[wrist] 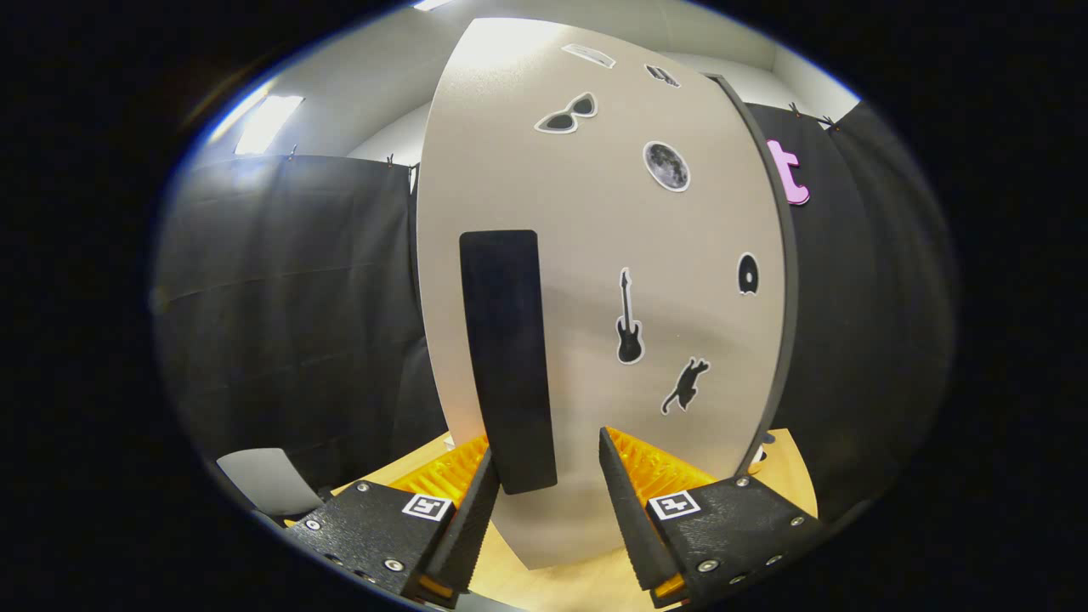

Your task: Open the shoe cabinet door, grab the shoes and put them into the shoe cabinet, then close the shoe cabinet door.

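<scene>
- Facing the hand-held gripper (544, 501) is the shoe cabinet door (595, 280), a pale panel with a dark edge strip along its right side.
- The handle (507, 357), a long dark upright bar, is mounted near the door's left edge; its lower end sits between the two fingers, closer to the left one.
- Hand-held gripper state: released. Both fingers stand apart, and a gap shows between the handle and the right finger. Whether the left finger touches the handle cannot be told.
- Each finger body carries a small square black-and-white marker (427, 507); no readable text is on it.
- No brand name or legible writing appears on the door. Its markings are picture stickers only: sunglasses (567, 114), a moon (666, 166), an electric guitar (629, 319), a cat (687, 385), a small dark rounded sticker (748, 274), and two more stickers near the top edge, too distorted to identify.
- The door's bottom edge stands over a light wooden bench (578, 586).
- A grey flat object (270, 480) lies left of the fingers at the bench's edge; its identity cannot be told.
- Black cloth wall (289, 323) hangs behind the door on both sides, with a lit ceiling panel (268, 123) above.
</scene>
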`<control>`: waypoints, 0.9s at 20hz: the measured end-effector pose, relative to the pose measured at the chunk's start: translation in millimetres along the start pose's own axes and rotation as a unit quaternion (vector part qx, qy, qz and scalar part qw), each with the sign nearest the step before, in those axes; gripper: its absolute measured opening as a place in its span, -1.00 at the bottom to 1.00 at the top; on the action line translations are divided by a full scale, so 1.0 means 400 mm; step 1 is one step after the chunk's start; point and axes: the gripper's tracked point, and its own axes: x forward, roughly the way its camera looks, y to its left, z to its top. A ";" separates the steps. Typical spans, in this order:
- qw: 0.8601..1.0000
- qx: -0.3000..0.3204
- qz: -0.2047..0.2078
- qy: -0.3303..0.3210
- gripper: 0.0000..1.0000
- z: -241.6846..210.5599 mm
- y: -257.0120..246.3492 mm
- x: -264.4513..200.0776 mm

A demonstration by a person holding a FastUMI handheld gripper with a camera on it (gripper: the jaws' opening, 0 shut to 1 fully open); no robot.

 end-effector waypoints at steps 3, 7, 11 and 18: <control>1.000 -0.003 0.000 -0.001 0.47 0.016 0.023 0.083; 1.000 -0.009 -0.007 -0.001 0.51 0.032 0.066 0.178; 0.999 -0.024 -0.029 -0.001 0.58 0.056 0.088 0.254; 0.995 -0.028 -0.091 -0.019 0.67 0.065 0.088 0.296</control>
